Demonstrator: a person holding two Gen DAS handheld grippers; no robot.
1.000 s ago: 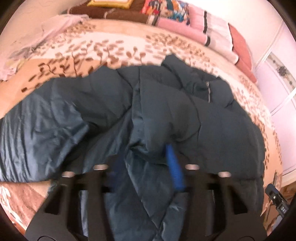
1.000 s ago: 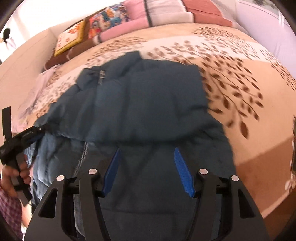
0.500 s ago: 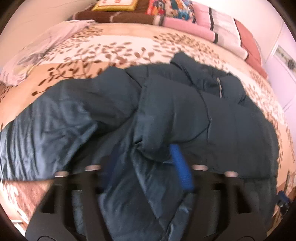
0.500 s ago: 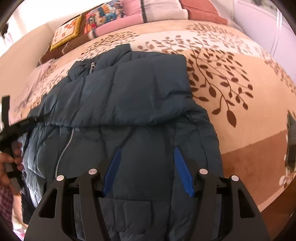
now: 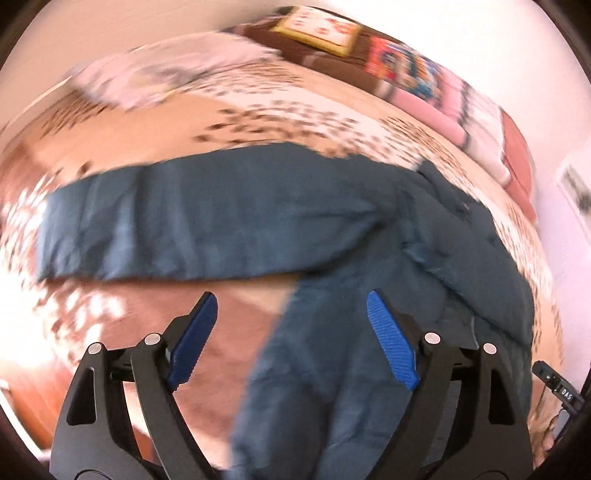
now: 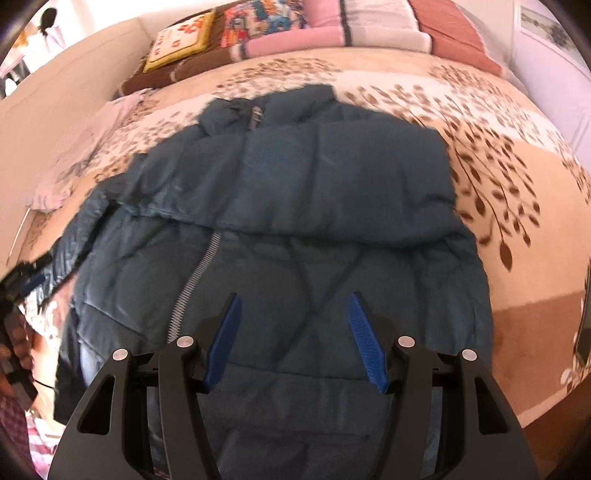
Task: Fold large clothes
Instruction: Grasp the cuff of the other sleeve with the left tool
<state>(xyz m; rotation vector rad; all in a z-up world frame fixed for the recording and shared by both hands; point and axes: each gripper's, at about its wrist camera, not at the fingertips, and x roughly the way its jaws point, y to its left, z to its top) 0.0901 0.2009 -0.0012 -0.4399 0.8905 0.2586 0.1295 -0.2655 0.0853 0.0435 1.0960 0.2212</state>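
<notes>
A dark teal puffer jacket (image 6: 303,229) lies on the leaf-patterned bedspread (image 6: 524,206), its right side folded over the front, zipper (image 6: 192,280) showing. In the left wrist view one sleeve (image 5: 207,225) lies stretched out to the left, the body (image 5: 424,280) to the right. My left gripper (image 5: 291,339) is open and empty above the jacket's left edge. My right gripper (image 6: 293,336) is open and empty over the jacket's lower front. The left gripper also shows at the left edge of the right wrist view (image 6: 22,280).
Pillows and cushions (image 6: 332,29) line the head of the bed. A pale garment (image 6: 88,155) lies at the bed's left side. Bare bedspread lies right of the jacket. The bed edge runs at the lower right (image 6: 546,410).
My left gripper has swung left, off the jacket body; its jaws now show open with nothing between them, and the outstretched sleeve is in view. The right gripper has barely moved.
</notes>
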